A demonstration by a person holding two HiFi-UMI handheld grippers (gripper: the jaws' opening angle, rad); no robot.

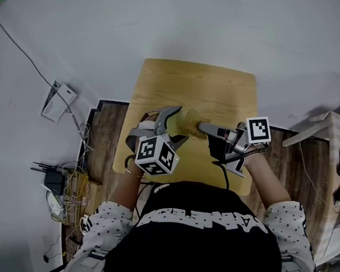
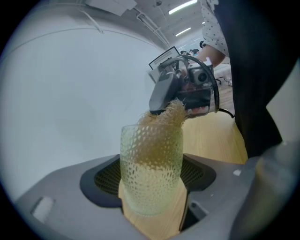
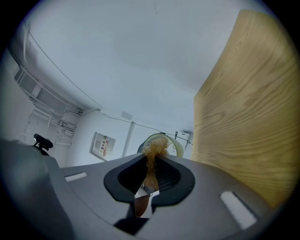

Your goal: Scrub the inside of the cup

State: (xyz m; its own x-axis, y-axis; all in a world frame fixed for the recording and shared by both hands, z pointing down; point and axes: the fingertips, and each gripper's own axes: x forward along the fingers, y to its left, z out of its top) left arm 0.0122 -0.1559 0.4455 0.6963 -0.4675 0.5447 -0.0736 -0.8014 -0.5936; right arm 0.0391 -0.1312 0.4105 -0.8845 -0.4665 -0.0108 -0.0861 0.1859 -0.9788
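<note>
A clear dimpled glass cup [image 2: 151,173] lies on its side above the wooden table [image 1: 213,87], with my left gripper [image 2: 151,185] shut on its body. In the head view the cup [image 1: 184,121] looks yellowish, its mouth turned toward my right gripper [image 1: 210,130]. A tan fibrous scrubber [image 2: 165,119] reaches through the rim into the cup. My right gripper [image 3: 149,180] is shut on the scrubber [image 3: 151,161]; the cup's rim [image 3: 177,146] shows just beyond it. From the left gripper view my right gripper [image 2: 164,105] sits right at the cup's mouth.
The small table stands against a white wall, with dark wood floor [image 1: 108,138] on both sides. Cables and a router [image 1: 55,179] lie on the floor at left, near a white box [image 1: 56,102]. A light wooden shelf [image 1: 336,141] stands at right.
</note>
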